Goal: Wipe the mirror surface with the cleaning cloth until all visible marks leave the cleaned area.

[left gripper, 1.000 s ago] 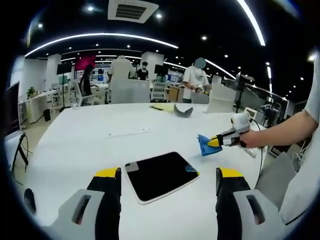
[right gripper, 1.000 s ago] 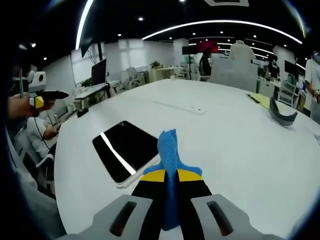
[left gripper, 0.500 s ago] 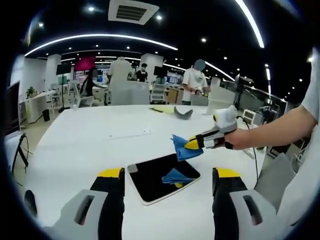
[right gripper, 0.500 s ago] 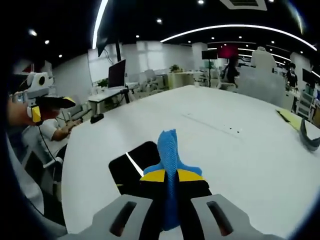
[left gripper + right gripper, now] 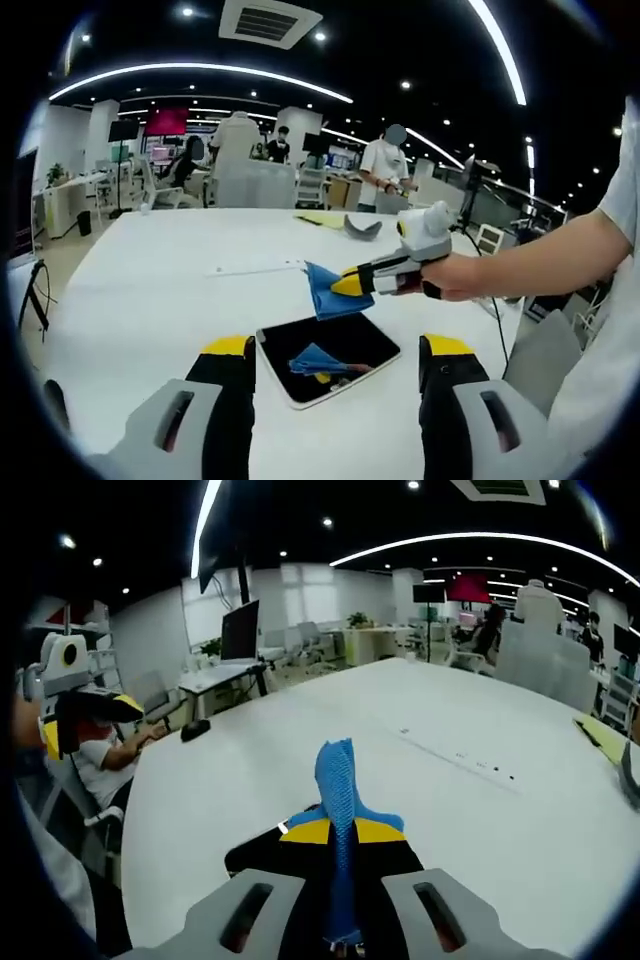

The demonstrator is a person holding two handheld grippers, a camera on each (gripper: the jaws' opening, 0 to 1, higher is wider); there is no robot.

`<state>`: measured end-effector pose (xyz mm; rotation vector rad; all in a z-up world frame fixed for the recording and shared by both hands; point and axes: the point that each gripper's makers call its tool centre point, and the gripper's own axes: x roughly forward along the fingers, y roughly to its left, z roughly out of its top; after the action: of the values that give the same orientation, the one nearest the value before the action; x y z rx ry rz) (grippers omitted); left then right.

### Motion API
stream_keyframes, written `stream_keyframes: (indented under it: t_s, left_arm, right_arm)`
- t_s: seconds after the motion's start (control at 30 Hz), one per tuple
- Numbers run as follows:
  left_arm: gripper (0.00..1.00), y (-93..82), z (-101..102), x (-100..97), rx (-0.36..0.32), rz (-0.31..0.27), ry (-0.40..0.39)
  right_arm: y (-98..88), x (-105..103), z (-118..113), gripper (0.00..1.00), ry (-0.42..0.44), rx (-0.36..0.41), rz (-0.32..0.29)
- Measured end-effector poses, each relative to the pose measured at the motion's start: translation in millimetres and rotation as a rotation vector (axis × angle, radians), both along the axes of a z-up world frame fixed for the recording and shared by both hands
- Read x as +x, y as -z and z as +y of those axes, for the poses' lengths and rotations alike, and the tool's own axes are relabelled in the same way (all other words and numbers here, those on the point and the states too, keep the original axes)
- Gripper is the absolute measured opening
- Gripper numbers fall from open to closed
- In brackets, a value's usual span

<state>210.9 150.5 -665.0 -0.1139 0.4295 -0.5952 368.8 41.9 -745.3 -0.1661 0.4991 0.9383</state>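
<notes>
Presently, in the left gripper view, the left gripper (image 5: 335, 365) stands wide apart with nothing between its yellow-tipped jaws, low over the white counter (image 5: 150, 290). The mirror (image 5: 329, 355), a dark rounded rectangle with a pale rim, lies flat on the counter between those jaws. The right gripper (image 5: 340, 284), held in a person's hand (image 5: 455, 277), hangs above the mirror's far edge with the blue cleaning cloth (image 5: 325, 291) pinched in its tips; whether the cloth touches the glass cannot be told. The cloth's reflection shows in the mirror.

In the right gripper view, the right gripper (image 5: 339, 830) is clamped on the cleaning cloth (image 5: 338, 785), which stands up past the tips. The mirror (image 5: 262, 851) shows just beneath the jaws. The left gripper (image 5: 95, 707) hangs beyond the counter's (image 5: 480, 820) edge.
</notes>
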Motion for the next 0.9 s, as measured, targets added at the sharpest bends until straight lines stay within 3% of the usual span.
stream_keyframes:
  t_s: [0.17, 0.6, 0.8, 0.9]
  left_arm:
    - [0.61, -0.9, 3.0, 0.8, -0.033, 0.009, 0.013]
    - [0.64, 1.0, 0.0, 5.2, -0.038, -0.006, 0.048]
    - [0.63, 4.1, -1.1, 6.0, 0.002, -0.019, 0.069]
    - [0.62, 2.1, -3.2, 4.3, -0.057, -0.006, 0.080]
  right_arm:
    - [-0.9, -1.1, 4.7, 0.02, 0.001, -0.001, 0.002]
    - [-1.2, 5.2, 35.6, 0.02, -0.032, -0.014, -0.012]
    - [-6.9, 5.7, 45.1, 0.02, -0.031, -0.012, -0.011]
    - [-6.5, 6.4, 49.2, 0.02, -0.036, -0.020, -0.010]
